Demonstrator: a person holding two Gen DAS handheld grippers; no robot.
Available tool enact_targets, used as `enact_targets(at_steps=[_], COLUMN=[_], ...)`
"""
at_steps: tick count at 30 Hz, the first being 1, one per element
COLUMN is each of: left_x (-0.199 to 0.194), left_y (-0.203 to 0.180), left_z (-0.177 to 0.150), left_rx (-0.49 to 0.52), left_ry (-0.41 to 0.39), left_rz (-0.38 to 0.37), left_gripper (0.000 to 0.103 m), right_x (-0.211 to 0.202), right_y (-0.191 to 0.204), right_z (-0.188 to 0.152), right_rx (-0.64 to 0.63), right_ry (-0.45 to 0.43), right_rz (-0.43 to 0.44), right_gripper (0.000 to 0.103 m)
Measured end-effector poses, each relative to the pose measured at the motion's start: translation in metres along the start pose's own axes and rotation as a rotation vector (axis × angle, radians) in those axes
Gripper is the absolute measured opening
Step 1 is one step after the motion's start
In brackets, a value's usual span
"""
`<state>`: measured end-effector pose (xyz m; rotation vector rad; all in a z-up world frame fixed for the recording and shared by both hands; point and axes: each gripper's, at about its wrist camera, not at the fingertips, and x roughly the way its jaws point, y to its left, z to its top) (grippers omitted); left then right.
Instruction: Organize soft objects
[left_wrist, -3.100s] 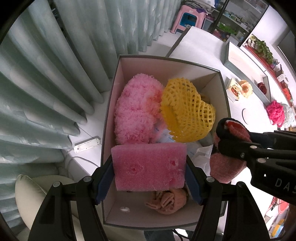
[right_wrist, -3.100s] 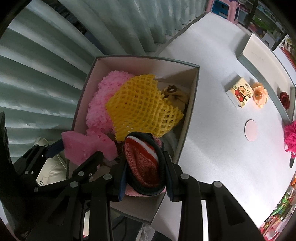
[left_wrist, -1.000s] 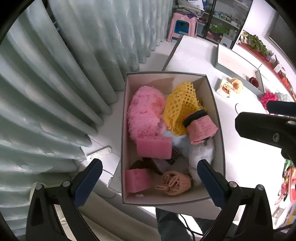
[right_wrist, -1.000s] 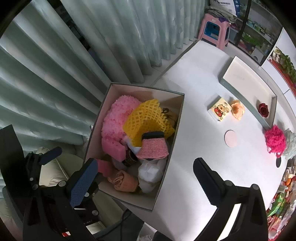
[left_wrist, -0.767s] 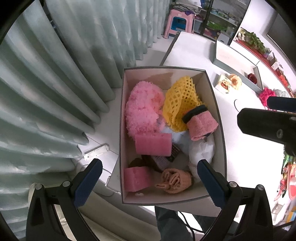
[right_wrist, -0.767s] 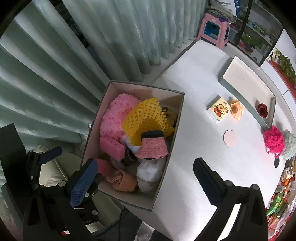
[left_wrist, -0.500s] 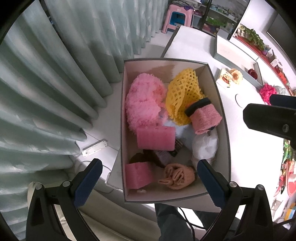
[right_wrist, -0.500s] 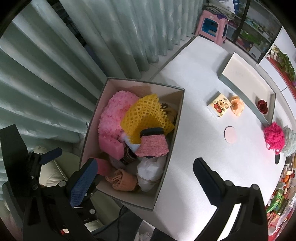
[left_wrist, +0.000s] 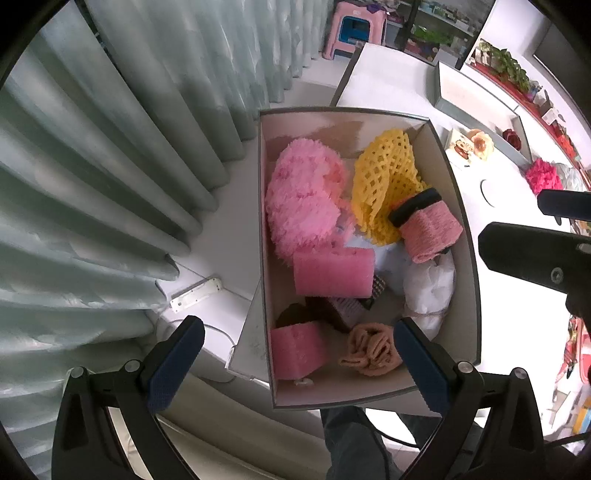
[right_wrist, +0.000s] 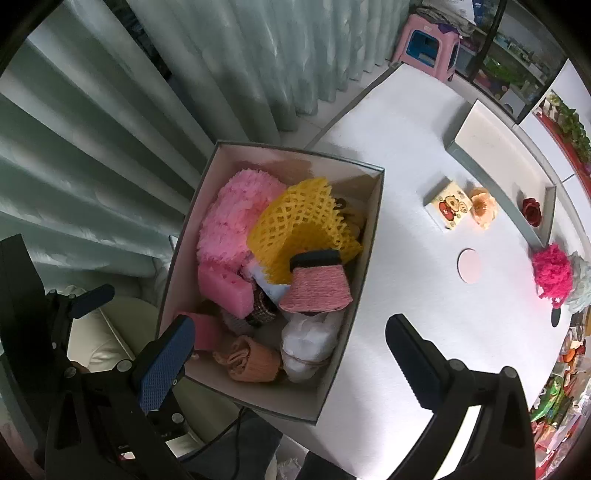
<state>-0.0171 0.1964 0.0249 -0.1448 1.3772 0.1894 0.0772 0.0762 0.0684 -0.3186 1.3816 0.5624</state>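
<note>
An open grey box (left_wrist: 261, 221) (right_wrist: 373, 206) holds soft items. In it lie a fluffy pink ball (left_wrist: 303, 199) (right_wrist: 232, 218), a yellow foam net (left_wrist: 384, 181) (right_wrist: 299, 229), a pink knitted hat with a black rim (left_wrist: 428, 229) (right_wrist: 317, 288), two pink sponges (left_wrist: 332, 273) (left_wrist: 295, 349), a white bag (left_wrist: 428, 288) and a peach cloth (left_wrist: 369, 349) (right_wrist: 247, 360). My left gripper (left_wrist: 295, 362) hangs open well above the box's near end, holding nothing. My right gripper (right_wrist: 288, 354) is also open and high over the box, likewise holding nothing.
The white table (right_wrist: 406, 147) carries a grey tray (right_wrist: 498, 155), a small cartoon box (right_wrist: 447, 206), a peach flower (right_wrist: 482, 206), a red rose (right_wrist: 532, 216), a round pink coaster (right_wrist: 471, 266) and a magenta pompom (right_wrist: 552, 273). Curtains (left_wrist: 110, 147) hang to the left. A power strip (left_wrist: 195, 293) lies below.
Three seconds ago my left gripper held a pink sponge and my right held the knitted hat. Both now lie in the box, and both grippers have opened and pulled back upward.
</note>
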Motion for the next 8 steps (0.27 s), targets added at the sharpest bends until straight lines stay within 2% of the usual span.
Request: enact_targets(at_steps=[8], left_x=[0.0043], left_y=[0.0044], left_z=[-0.0016], left_rx=[-0.009], left_ry=[0.011], left_rz=[0.005], left_gripper=[0.103], right_x=[0.0086], right_y=[0.0043], right_z=[-0.0013], right_rx=[-0.008], right_ry=[0.016], right_rz=[0.001], right_gripper=[0.103])
